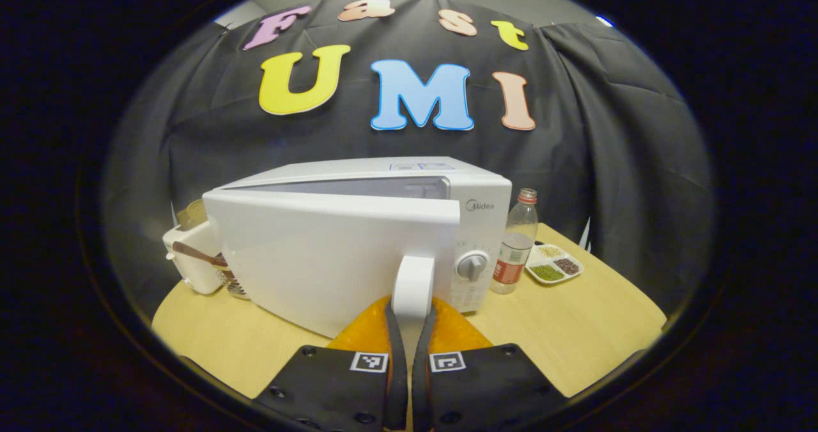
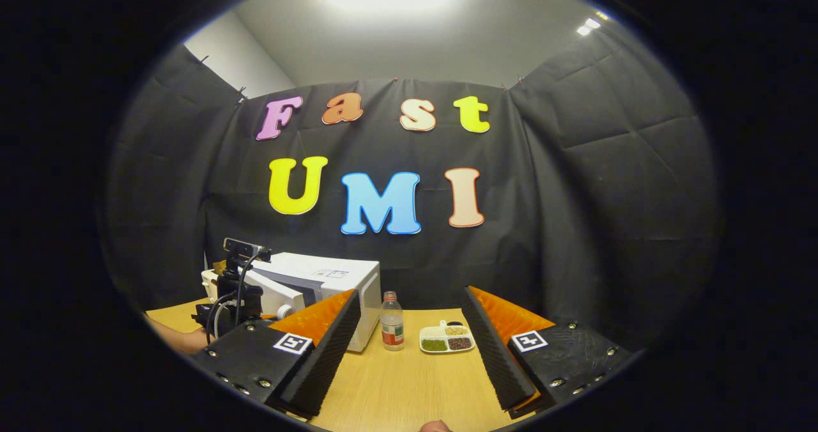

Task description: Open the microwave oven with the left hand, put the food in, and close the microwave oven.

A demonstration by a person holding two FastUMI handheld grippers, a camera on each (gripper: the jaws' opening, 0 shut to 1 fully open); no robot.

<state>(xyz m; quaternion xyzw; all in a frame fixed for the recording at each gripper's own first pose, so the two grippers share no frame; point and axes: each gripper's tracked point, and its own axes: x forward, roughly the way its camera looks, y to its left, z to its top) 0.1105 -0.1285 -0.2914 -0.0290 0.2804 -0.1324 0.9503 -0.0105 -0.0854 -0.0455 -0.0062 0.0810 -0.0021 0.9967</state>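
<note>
A white microwave oven [image 1: 358, 240] stands on the wooden table [image 1: 575, 330], its door swung partly out toward me. My left gripper [image 1: 412, 310] is shut on the door's white handle [image 1: 412, 285], both fingers pressed against its sides. A white divided plate of food [image 1: 553, 264] lies right of the oven, with green, brown and pale heaps in it. In the right gripper view my right gripper [image 2: 409, 330] stands open above the table with nothing between its fingers, and the plate [image 2: 447, 339] lies ahead of it. The oven [image 2: 319, 285] and the left gripper [image 2: 233, 291] are at the left there.
A clear plastic bottle [image 1: 516, 243] with a red cap stands between oven and plate. Left of the oven, a white container [image 1: 192, 259] holds a wooden utensil. Bare wood lies in front of the plate. A person's arm [image 2: 176, 339] reaches in at the left.
</note>
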